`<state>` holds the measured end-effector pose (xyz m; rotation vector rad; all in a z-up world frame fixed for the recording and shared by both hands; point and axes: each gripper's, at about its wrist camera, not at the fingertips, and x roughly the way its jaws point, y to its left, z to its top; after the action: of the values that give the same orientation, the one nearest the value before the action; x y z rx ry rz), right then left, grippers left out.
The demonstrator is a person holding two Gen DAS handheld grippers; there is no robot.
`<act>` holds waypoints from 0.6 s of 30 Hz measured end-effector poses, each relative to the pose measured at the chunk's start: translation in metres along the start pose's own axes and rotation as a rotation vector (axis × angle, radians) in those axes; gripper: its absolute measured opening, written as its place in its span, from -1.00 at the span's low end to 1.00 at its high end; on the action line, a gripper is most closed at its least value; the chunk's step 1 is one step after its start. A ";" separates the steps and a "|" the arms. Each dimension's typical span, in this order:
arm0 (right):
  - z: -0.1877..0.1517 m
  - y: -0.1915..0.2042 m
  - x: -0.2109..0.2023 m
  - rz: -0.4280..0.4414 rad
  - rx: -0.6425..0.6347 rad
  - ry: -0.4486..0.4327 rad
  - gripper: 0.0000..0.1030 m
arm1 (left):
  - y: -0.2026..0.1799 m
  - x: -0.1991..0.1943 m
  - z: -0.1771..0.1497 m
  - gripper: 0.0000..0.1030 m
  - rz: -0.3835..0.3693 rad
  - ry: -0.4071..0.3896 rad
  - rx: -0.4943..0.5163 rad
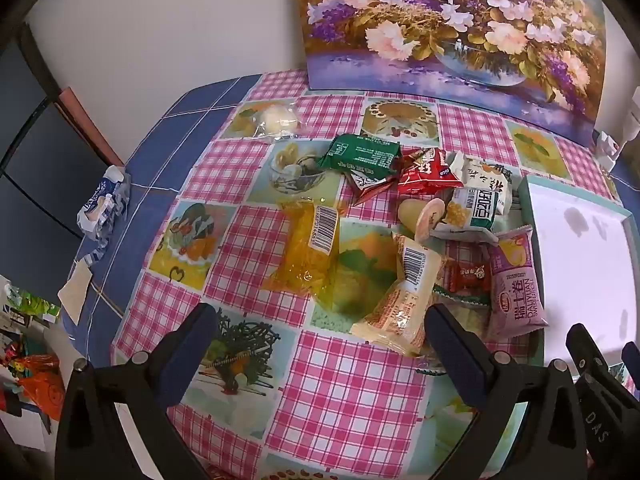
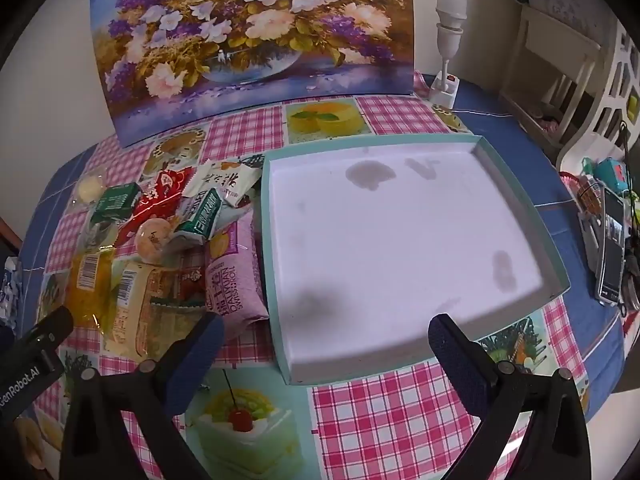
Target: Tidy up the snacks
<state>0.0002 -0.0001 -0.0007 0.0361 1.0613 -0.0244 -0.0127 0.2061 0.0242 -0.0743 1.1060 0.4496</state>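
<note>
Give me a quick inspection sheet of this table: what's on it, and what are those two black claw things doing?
Surface: checked pink tablecloth with cake pictures, over a blue cloth.
Job's things: heap of snack packets left of an empty, stained white tray; purple Swiss roll packet lies against the tray's wall.
Clutter: crumpled blue-white wrapper; phone near the table's right edge.
Grippers: left gripper open, above the cloth near the heap; right gripper open, over the tray's near edge.
Cables: dark cord by the phone.
Surroundings: flower painting against the wall; white lamp; white shelf.

Left claw [image 1: 320, 334] and right claw [image 2: 326, 344] both gape wide, empty.
</note>
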 end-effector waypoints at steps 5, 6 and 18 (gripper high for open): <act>0.001 -0.002 0.004 0.012 0.014 0.031 1.00 | 0.000 0.000 0.001 1.00 0.002 -0.001 0.000; 0.002 -0.002 0.003 0.006 0.014 0.027 1.00 | 0.000 0.000 0.001 1.00 0.002 0.000 0.001; -0.001 -0.006 0.007 -0.002 0.051 0.040 1.00 | 0.000 0.001 0.002 1.00 0.001 0.002 0.001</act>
<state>0.0028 -0.0059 -0.0076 0.0821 1.1007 -0.0527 -0.0105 0.2068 0.0239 -0.0736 1.1087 0.4503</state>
